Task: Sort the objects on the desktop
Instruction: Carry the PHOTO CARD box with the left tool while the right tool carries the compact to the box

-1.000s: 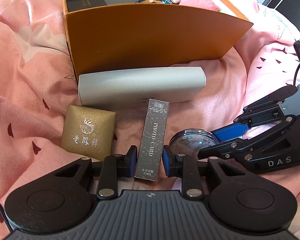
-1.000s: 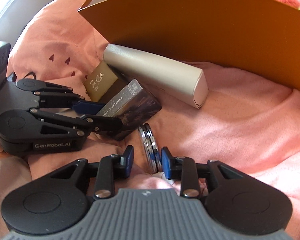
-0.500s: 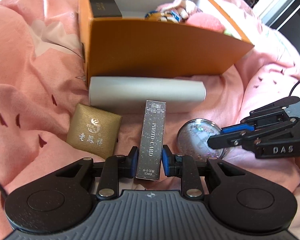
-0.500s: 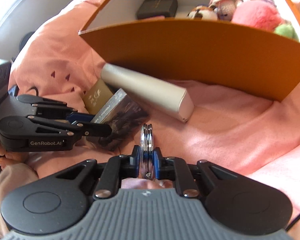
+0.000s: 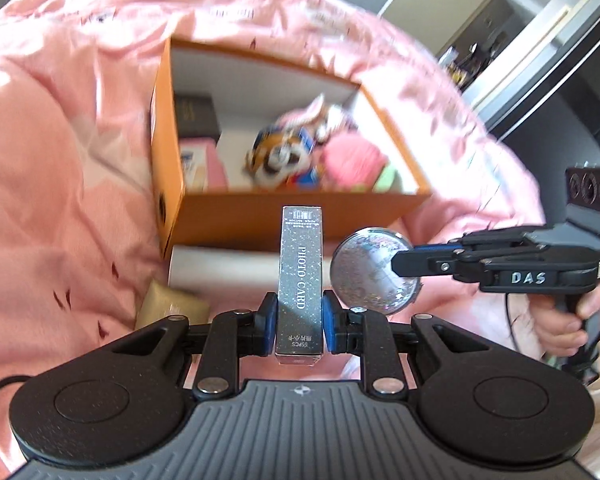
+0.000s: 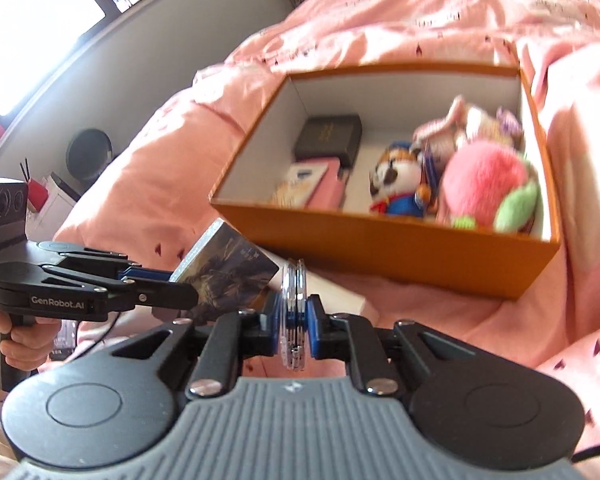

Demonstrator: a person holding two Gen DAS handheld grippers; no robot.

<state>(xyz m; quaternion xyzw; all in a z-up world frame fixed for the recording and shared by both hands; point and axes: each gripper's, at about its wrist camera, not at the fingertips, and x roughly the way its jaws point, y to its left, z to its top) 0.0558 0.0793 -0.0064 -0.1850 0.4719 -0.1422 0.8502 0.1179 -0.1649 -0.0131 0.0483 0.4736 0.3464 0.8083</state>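
An orange box (image 6: 400,256), white inside, is seen on pink bedding (image 5: 60,184) with small dark red marks. Beside the box, a grey speckled card box (image 5: 301,280) with white letters is seen.

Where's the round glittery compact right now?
The round compact is clamped on edge in the right hand-held gripper, lifted in front of the orange box, right of the photo card box.

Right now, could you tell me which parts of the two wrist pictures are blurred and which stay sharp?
Left wrist view: the orange box and its plush toys smear with motion, while the photo card box between the left gripper reads crisply. Right wrist view: the round compact in the right gripper is fairly sharp; the pink plush is soft, the window glares white.
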